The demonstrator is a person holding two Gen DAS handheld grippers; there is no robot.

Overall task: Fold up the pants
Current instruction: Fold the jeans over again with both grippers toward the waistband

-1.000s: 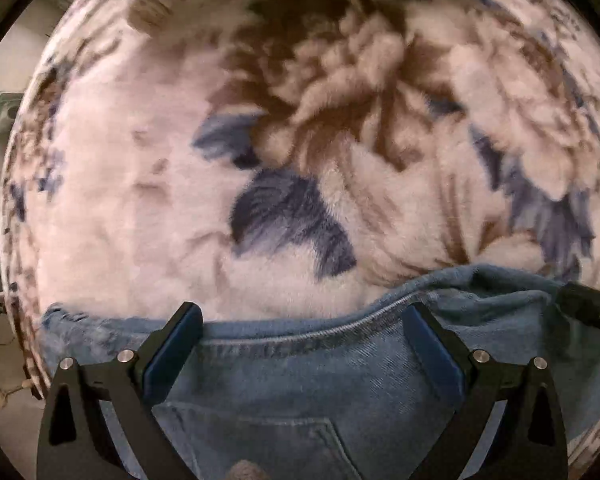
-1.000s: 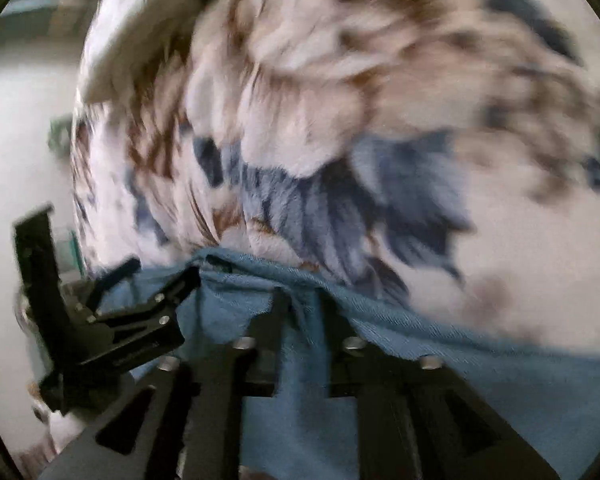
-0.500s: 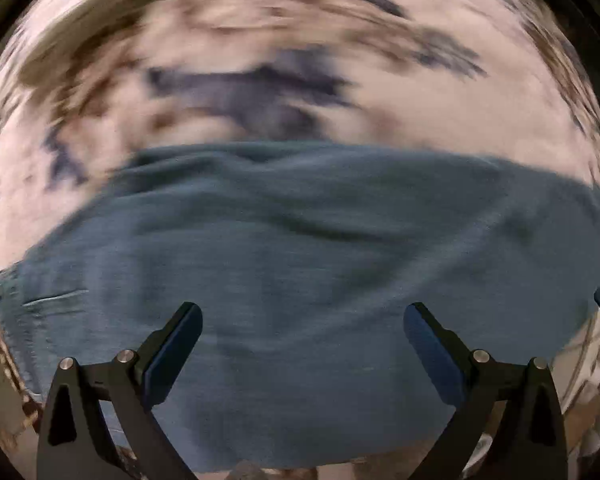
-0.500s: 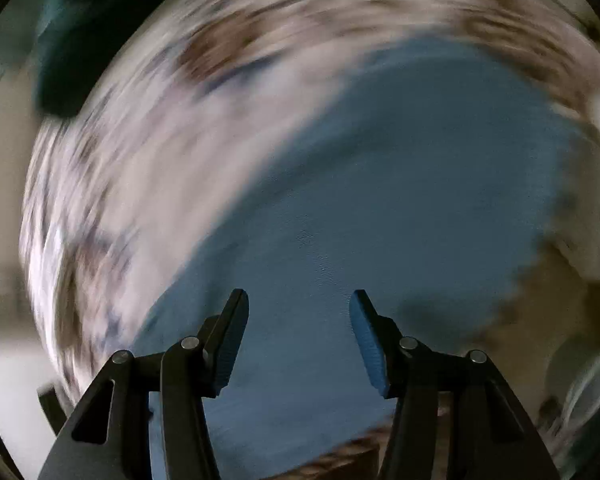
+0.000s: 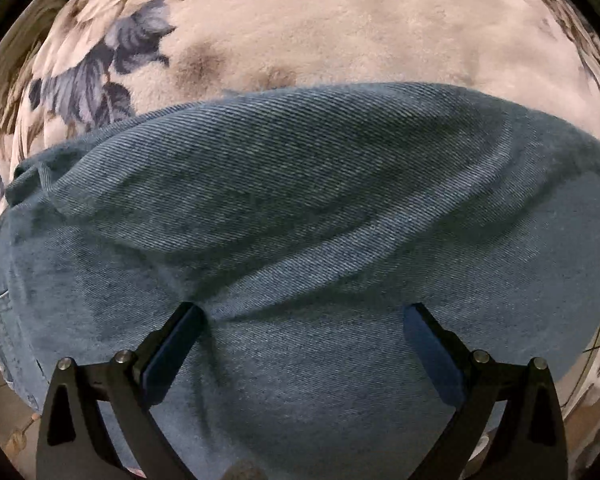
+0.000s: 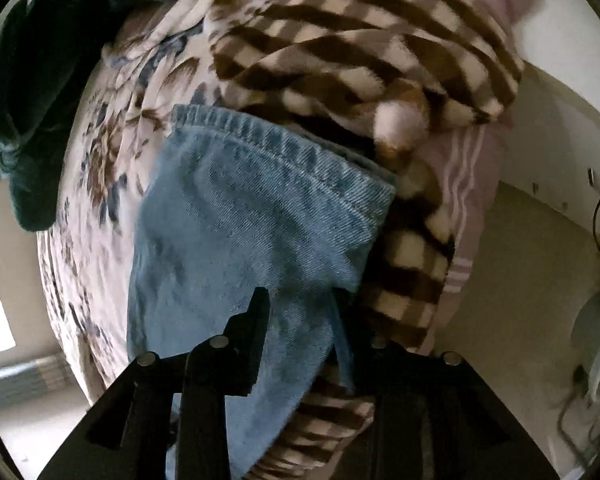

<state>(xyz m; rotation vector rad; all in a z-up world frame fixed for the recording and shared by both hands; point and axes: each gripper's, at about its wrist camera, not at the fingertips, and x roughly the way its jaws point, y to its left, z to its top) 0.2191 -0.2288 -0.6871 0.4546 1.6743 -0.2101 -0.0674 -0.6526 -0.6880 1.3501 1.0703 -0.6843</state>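
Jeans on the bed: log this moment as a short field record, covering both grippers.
garment: blue denim jeans, lying on the floral blanket
left gripper: open, fingers spread over the denim, left finger pressing a crease
right gripper: shut on a fold of the jeans near the hem
nearby: brown checked blanket beside the hem

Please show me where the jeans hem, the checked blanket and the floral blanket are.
jeans hem (image 6: 284, 148): right wrist view, on the stitched edge of the leg.
checked blanket (image 6: 360, 40): right wrist view, on its brown and cream squares.
floral blanket (image 5: 340, 36): left wrist view, on the pale plush above the denim.
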